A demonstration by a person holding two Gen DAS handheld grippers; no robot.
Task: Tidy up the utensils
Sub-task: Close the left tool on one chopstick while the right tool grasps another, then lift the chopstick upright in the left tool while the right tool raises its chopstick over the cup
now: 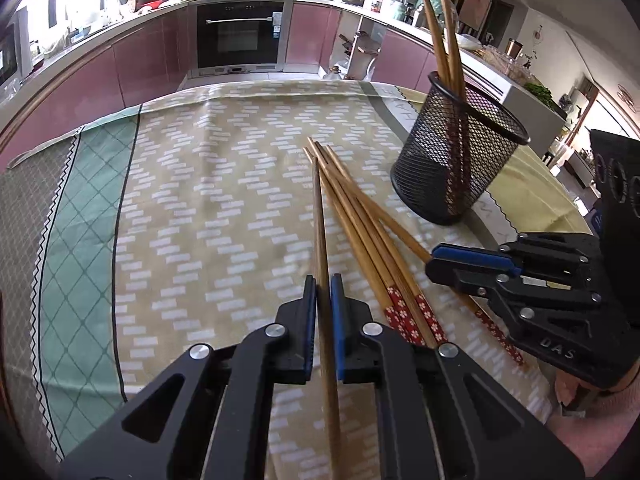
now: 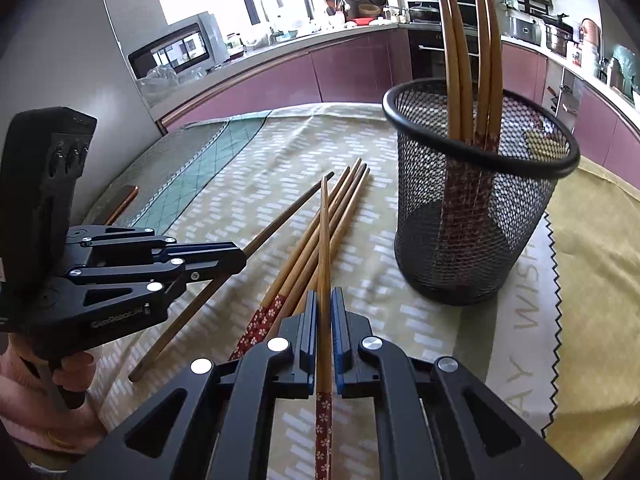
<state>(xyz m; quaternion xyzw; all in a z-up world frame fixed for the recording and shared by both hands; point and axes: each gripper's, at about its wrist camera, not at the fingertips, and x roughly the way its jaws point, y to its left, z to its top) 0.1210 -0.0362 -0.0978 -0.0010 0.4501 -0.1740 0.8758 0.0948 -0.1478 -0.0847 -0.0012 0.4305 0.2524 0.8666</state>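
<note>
My left gripper point(image 1: 324, 292) is shut on a plain brown chopstick point(image 1: 320, 224) that points away over the tablecloth. My right gripper point(image 2: 325, 304) is shut on a chopstick with a red flowered end point(image 2: 325, 240). It also shows in the left wrist view point(image 1: 436, 260), low over the pile. Several loose chopsticks point(image 1: 360, 216) lie in a fan on the cloth between the two grippers, also seen in the right wrist view point(image 2: 340, 208). A black mesh holder point(image 1: 460, 152) stands upright at the right with several chopsticks in it point(image 2: 476, 208). My left gripper shows at the left of the right wrist view point(image 2: 240, 258).
A patterned tablecloth point(image 1: 200, 200) covers the round table. Its far edge point(image 1: 260, 90) faces the purple kitchen cabinets and an oven point(image 1: 240, 36). A thin brown object point(image 2: 124, 204) lies near the table's left edge.
</note>
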